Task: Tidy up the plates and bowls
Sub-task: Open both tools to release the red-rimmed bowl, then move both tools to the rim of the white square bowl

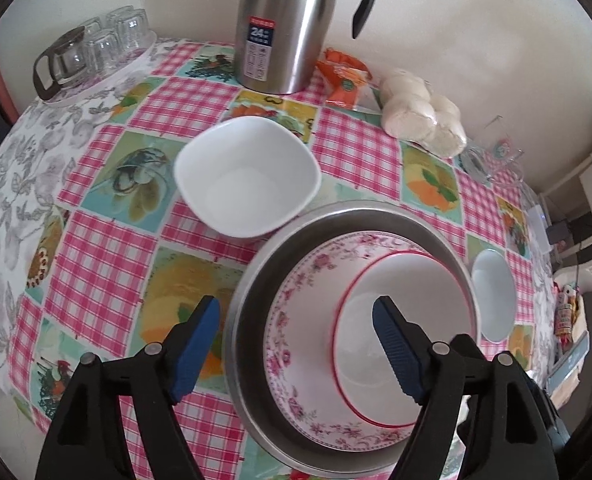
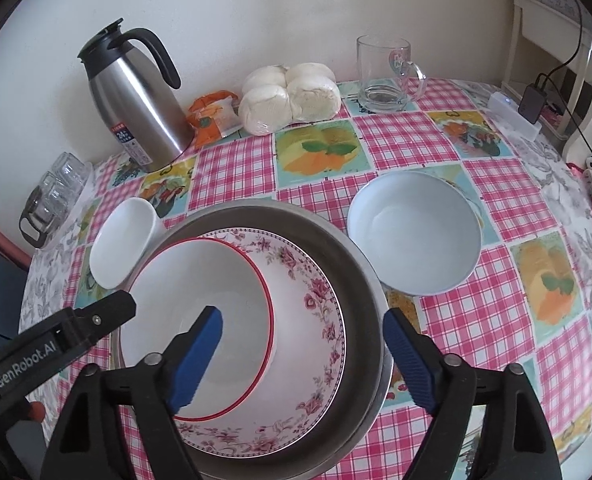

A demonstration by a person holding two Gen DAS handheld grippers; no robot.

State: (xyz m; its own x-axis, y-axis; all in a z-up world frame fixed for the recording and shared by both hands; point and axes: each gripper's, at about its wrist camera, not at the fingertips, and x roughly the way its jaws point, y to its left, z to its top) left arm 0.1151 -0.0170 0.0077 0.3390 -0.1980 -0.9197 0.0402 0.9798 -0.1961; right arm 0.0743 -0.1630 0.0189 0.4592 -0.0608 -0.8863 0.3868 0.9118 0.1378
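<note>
The worktop [image 2: 411,152], under a pink checked and fruit-print cloth, carries a stack that looks about half built. Largest is the steel basin [image 2: 347,248], sitting at the near middle; nested in it is the floral-rimmed bowl [image 2: 315,312], and inside that, pushed toward the basin's left side, the red-rimmed white bowl [image 2: 200,280]. Three pieces are thus gathered in descending size, and two appear to remain loose. The pale blue round bowl [image 2: 413,236] stands just right of the basin, close to its rim, and the white square bowl [image 1: 248,176] stands at the basin's far left, its edge very near or touching the rim — which of the two cannot be told. Judging by size, the blue bowl would go in next and the square one last, though the fit is uncertain. The left hand-held gripper [image 1: 296,344] hangs with jaws spread wide over the basin's left rim, holding nothing; the right hand-held gripper [image 2: 303,356] is likewise wide apart and empty, straddling the basin's right wall with one finger over the nested bowls. Neither grips anything — the remaining bowls sit untouched.
</note>
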